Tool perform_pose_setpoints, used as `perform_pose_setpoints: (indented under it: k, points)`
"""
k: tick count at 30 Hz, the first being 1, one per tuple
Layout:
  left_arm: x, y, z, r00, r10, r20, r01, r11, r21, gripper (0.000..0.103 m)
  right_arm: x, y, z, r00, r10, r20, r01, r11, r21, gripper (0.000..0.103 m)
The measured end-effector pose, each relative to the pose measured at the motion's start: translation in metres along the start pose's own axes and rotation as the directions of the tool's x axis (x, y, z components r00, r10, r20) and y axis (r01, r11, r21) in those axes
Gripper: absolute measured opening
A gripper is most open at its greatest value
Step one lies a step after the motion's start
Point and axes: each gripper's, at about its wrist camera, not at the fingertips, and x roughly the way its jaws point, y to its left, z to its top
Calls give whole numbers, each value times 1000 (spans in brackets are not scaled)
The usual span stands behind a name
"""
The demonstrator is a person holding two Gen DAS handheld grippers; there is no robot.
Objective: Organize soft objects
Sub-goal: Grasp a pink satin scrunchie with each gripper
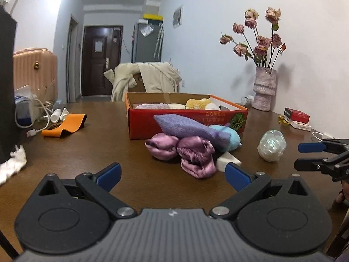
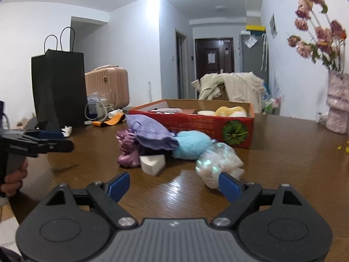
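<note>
Soft pile (image 1: 187, 144) | sponge (image 1: 226, 160) half-hidden | iridescent bundle (image 2: 218, 163) blurred

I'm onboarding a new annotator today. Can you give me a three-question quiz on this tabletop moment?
1. True or false: the left gripper is holding something.
2. What lies on top of the pink satin bundle? A) lavender cloth pouch B) orange strap C) white sponge
3. Which loose item sits nearest the right gripper?

Key
1. False; its jaws stand open, with nothing between them.
2. A, the lavender cloth pouch.
3. The iridescent pearly ball, by its right finger.
</note>
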Motion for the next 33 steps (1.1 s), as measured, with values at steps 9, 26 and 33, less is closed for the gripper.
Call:
perform_pose_setpoints:
  k: [9, 26, 33]
  points:
    - [106, 44, 61, 982, -99, -162, 106, 994, 33, 97, 84, 36, 46, 971, 207, -121, -200, 978, 62, 39]
    - [109, 41, 28, 946, -286, -155, 291, 957, 6, 26, 145, 54, 43, 980, 150, -133, -131, 981, 146, 13]
    - [-4, 34, 0, 968, -249, -38, 239, 957, -163, 45, 66, 71, 38, 919, 367, -147, -360, 930, 73, 13]
